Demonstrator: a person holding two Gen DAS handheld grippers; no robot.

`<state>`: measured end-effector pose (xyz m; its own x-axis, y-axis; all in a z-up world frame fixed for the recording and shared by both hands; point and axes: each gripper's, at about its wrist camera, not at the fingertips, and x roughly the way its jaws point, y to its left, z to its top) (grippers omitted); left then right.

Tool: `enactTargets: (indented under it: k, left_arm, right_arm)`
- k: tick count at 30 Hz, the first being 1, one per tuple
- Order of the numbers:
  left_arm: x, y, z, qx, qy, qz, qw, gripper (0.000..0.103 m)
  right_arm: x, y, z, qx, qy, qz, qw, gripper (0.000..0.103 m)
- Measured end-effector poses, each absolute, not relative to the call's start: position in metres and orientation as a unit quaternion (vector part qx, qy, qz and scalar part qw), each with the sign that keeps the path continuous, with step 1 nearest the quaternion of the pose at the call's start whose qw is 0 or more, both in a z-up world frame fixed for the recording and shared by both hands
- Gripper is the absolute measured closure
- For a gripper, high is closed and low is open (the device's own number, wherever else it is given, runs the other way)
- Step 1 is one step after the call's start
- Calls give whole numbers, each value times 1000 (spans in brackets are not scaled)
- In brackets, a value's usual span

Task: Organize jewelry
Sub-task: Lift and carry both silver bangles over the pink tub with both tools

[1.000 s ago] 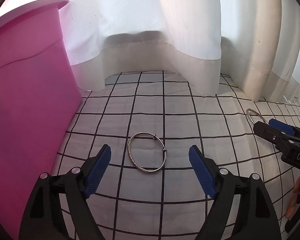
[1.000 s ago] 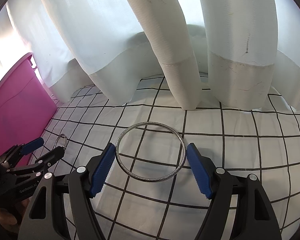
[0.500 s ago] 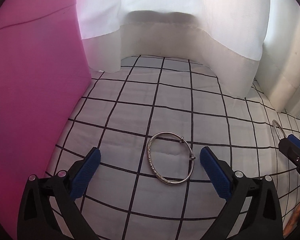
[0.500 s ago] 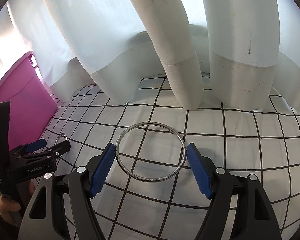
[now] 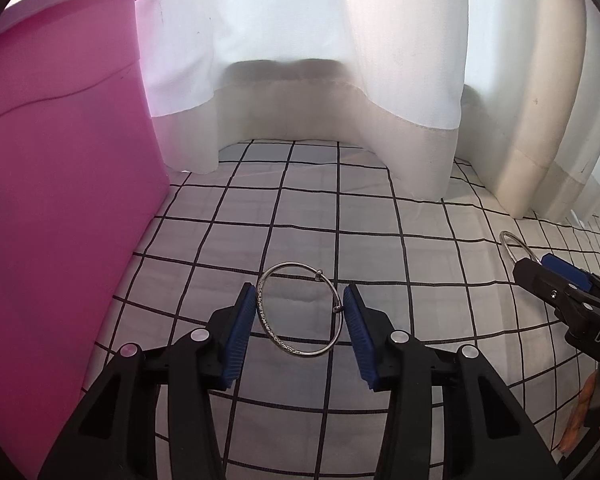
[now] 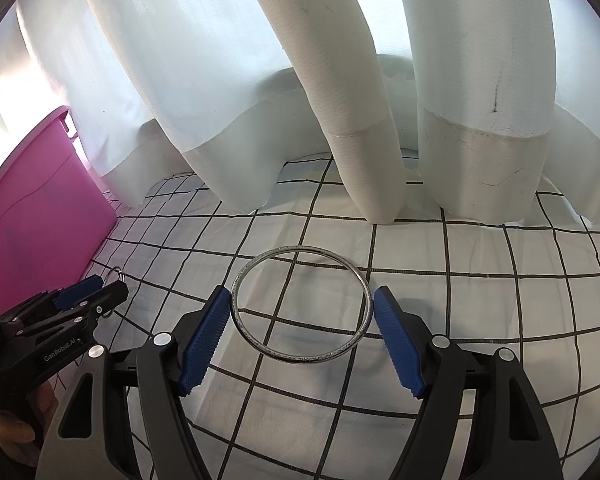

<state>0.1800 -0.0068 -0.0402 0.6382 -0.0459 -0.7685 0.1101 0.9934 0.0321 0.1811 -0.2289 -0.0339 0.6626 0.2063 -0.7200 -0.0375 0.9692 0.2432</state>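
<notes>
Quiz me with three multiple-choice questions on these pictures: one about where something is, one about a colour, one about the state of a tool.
1. Where is the pink bin relative to the small bangle?
A. To its left
B. To its right
C. On top of it

2. What colour are the pads on the tools?
A. Red
B. Blue
C. Green

3. How does the right tool stand?
A. Shut with nothing inside
B. Lifting a necklace
C. Open around the large bangle

Answers: 1 A, the bin fills the left of the left wrist view. 2 B, every pad shows blue. 3 C, the pads flank the ring lying on the checked cloth.
</notes>
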Motion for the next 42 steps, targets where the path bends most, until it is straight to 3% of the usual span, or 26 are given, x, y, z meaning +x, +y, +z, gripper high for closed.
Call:
enactTargets:
  k: [12, 25, 42]
  left_arm:
    - [131, -11, 12, 35, 363, -71, 928, 59]
    - [80, 7, 83, 15, 288, -88, 953, 59]
    - [51, 128, 152, -32, 224, 6, 974, 59]
  right_arm:
    - [152, -228, -12, 101, 372, 79, 920, 32]
    - [107, -202, 50, 83, 321, 99, 938, 32]
    - [118, -60, 150, 29, 255, 235, 937, 32]
